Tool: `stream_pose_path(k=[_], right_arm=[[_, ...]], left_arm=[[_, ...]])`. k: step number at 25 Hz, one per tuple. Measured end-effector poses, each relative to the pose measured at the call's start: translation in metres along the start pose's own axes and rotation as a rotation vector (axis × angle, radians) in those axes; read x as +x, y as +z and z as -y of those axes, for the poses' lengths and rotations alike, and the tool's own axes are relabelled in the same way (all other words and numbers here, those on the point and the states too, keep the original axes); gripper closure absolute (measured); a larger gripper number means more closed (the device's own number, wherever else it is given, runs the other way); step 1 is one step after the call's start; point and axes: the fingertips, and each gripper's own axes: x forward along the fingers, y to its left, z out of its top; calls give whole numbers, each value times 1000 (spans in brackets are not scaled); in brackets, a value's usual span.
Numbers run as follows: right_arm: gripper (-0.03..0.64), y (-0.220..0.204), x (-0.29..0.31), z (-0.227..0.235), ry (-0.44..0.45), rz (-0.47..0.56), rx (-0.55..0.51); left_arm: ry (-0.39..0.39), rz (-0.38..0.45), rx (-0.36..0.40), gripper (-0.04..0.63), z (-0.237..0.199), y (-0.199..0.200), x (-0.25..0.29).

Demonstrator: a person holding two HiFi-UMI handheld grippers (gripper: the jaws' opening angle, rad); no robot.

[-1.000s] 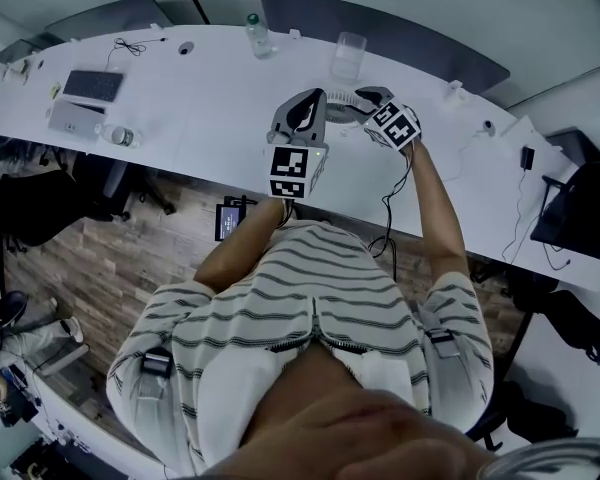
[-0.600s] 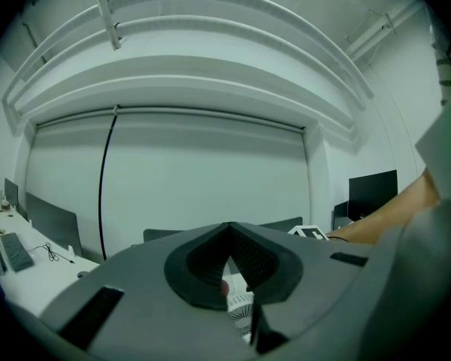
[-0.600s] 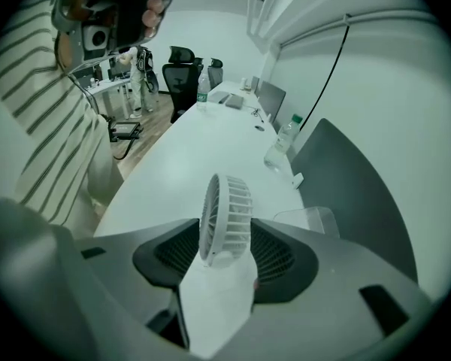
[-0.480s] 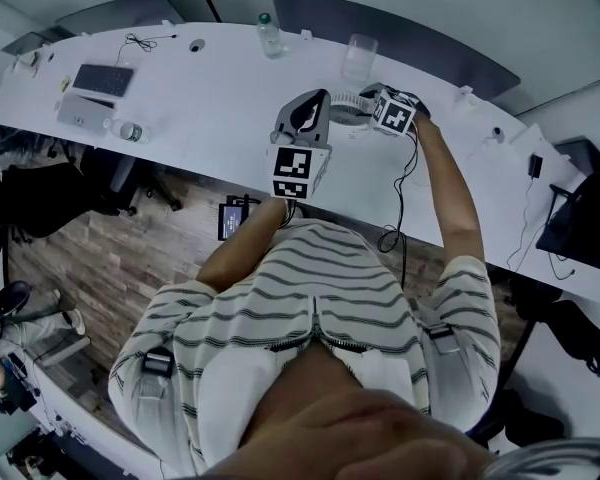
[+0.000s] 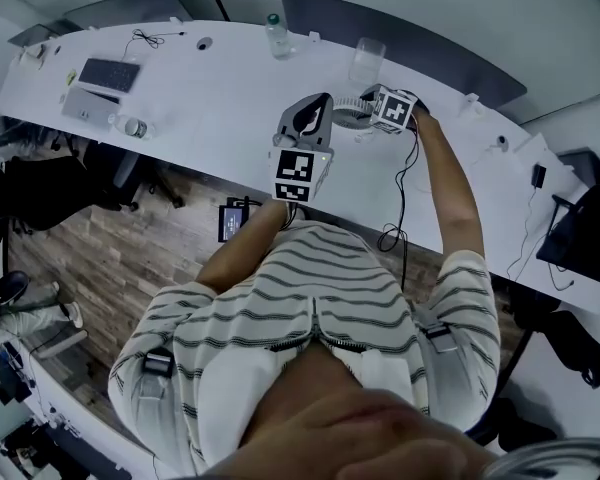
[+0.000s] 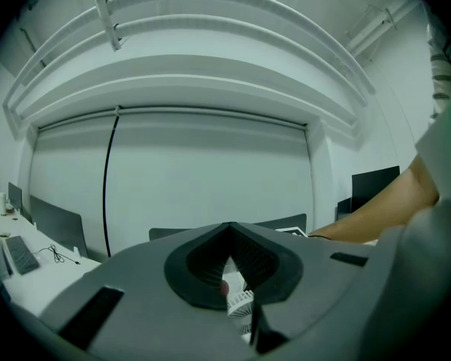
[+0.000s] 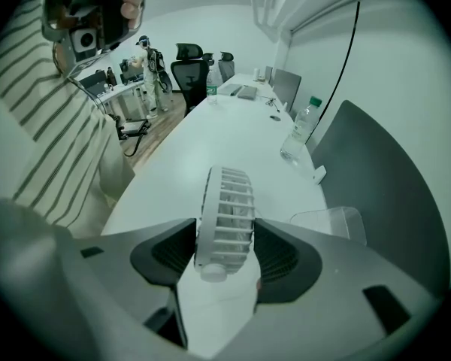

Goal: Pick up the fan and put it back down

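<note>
The fan [image 7: 225, 209] rests on the desk [image 5: 210, 88] near its far edge, close to a clear cup [image 5: 366, 63]. The right gripper [image 7: 224, 241] straddles the fan. Its jaws have just been opening and now stand spread, with the fan between them. The left gripper [image 6: 229, 228] hovers nearby, jaws pressed together.

White ribbed fan [image 7: 224, 216], white desk [image 5: 210, 88], dark-striped pale shirt [image 5: 310, 308], grey partition [image 7: 376, 179], brown plank floor [image 5: 110, 258]

Keyboard [image 5: 108, 74], bottle [image 5: 277, 36], clear cup [image 5: 366, 63] on white desk [image 5: 210, 98]
</note>
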Motion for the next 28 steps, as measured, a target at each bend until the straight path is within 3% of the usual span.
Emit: stream_pose_path(k=[8,28], right_arm=[[390,-2,13,0,60,-50,14],[383,0,15,6,-4,-55,113]], left_arm=[[14,-4,13,588,-6,-2,1],[9,6,-2,588,-9,-1,0]])
